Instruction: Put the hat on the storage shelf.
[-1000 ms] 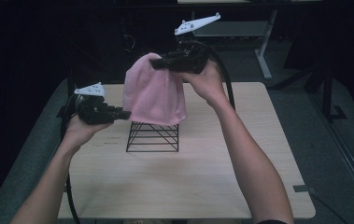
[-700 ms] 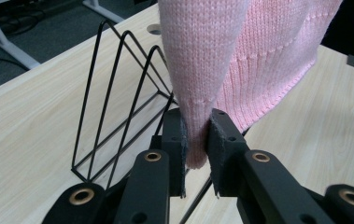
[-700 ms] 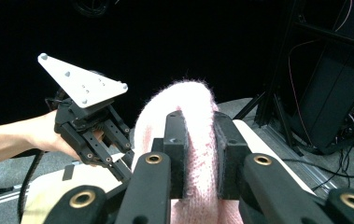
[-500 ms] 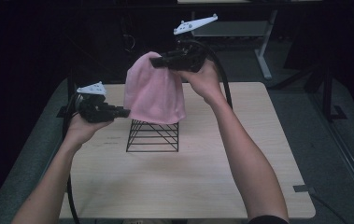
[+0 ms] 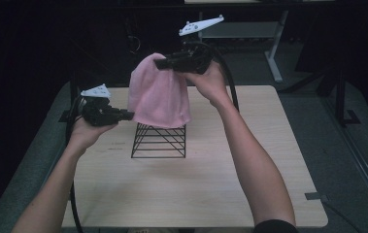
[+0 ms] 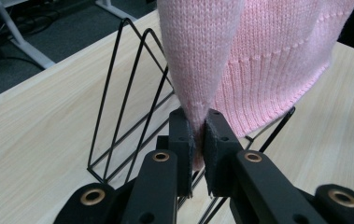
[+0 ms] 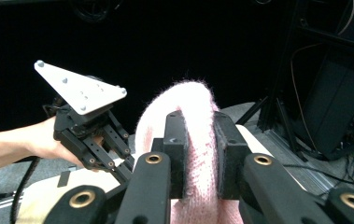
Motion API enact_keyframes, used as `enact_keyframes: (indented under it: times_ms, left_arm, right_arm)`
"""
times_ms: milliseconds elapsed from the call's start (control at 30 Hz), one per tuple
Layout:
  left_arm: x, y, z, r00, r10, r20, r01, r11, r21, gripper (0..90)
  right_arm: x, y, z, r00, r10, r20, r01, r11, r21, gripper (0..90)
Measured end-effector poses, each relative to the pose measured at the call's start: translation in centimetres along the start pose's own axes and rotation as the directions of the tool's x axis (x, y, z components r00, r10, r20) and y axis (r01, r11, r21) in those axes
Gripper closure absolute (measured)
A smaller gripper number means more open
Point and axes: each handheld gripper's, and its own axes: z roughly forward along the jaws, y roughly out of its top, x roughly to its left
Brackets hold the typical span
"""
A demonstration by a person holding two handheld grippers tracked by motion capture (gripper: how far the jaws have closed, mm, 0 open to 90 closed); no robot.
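A black wire triangular rack stands mid-table under a hanging pink knitted hat, blocking the centre. The pale wooden tabletop lies open toward six o'clock and three o'clock.

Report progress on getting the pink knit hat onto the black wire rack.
Done: the pink knit hat is lifted, with the right tongs pinching its top and the left tongs its lower edge. In hand: it hangs above the black wire rack. Left: lowering and releasing it.

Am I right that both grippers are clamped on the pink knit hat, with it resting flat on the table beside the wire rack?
Not quite. Both the left gripper and right gripper are clamped on the pink knit hat, but the high view shows it held up in the air over the wire rack, not flat on the table.
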Motion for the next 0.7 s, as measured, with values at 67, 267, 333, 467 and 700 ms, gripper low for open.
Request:
enact_keyframes:
  times_ms: [67,267,333,467,700]
  left_arm:
    - [-0.2,-0.3,-0.1,1.0,0.006,-0.002,-0.006,1.0,0.001,82.5]
    - [-0.3,-1.1,-0.6,0.9998,0.018,-0.013,-0.017,0.9998,0.012,82.8]
    - [-0.4,-1.3,-0.6,0.9997,0.019,-0.013,-0.019,0.9998,0.01,82.8]
    - [-0.5,-2.1,-0.7,0.9998,0.018,-0.011,-0.018,0.9998,0.013,82.8]
    - [-0.7,-2.7,-0.3,0.9996,0.026,-0.01,-0.025,0.9993,0.029,82.8]
  right_arm:
    - [0.3,-0.1,0.1,0.9999,-0.006,-0.016,0.006,1.0,-0.001,77.4]
    - [0.9,-0.1,0.8,0.9988,-0.028,-0.04,0.029,0.999,0.02,77.3]
    - [1.2,-0.1,0.9,0.9983,-0.032,-0.048,0.033,0.999,0.026,77.3]
    - [1.7,-0.4,1.1,0.9977,-0.037,-0.056,0.04,0.998,0.046,77.1]
    - [2.2,-1.1,1.0,0.9972,-0.036,-0.066,0.04,0.997,0.064,76.9]
